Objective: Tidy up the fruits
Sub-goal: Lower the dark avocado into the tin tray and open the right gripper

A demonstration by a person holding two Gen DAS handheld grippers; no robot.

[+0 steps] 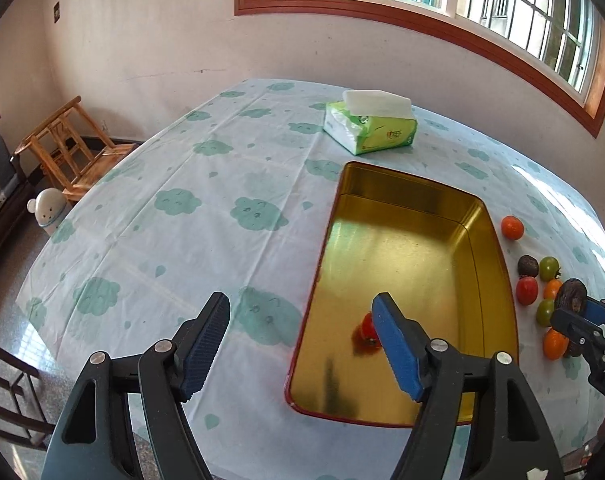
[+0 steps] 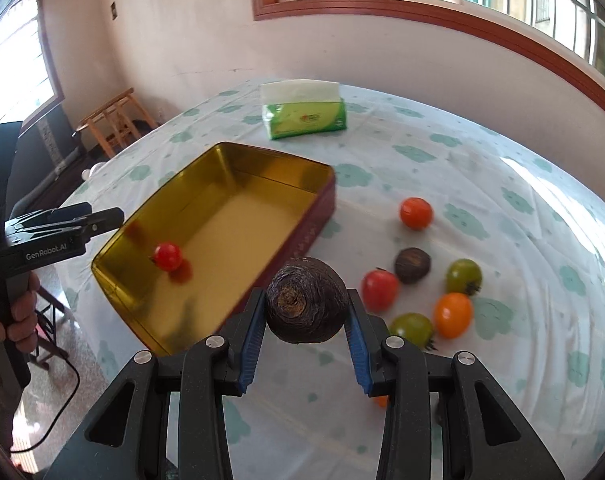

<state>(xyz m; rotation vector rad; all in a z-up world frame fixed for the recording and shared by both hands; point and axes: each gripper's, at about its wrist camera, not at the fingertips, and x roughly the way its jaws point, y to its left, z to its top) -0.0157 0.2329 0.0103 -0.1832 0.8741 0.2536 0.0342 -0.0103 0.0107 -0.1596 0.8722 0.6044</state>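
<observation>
Right claw (image 2: 305,322) is clamped on a dark wrinkled fruit (image 2: 307,300), both blue pads pressing its sides, held clear of the tablecloth just beside the near long wall of the gold tin (image 2: 322,220). Left claw (image 1: 300,344) is spread apart with nothing between the pads, hanging over the tin's near left corner. No earlier picture here, so only what shows now.

One red tomato (image 2: 168,256) is already in the tin, near the left wall, with its reflection on the gold floor. The tin is otherwise bare.

Loose fruit is grouped on the cloth right of the tin: a red tomato (image 2: 379,290), a green tomato (image 2: 412,329) and an orange tomato (image 2: 453,315) nearest, then a second dark fruit (image 2: 413,265) and another green tomato (image 2: 464,277), then an orange-red tomato (image 2: 416,213) set apart further back. A tissue pack (image 2: 305,114) sits at the far end of the table.

Risks, judged:
- The dark fruit is round and gripped only at its widest part, so a fast swing could roll it out short of the tin.
- A low carry could knock the tin wall and shove the tin.
- A drop from height onto the slick metal floor may bounce or hit the red tomato.
- Round tomatoes could roll off the table if nudged.
</observation>
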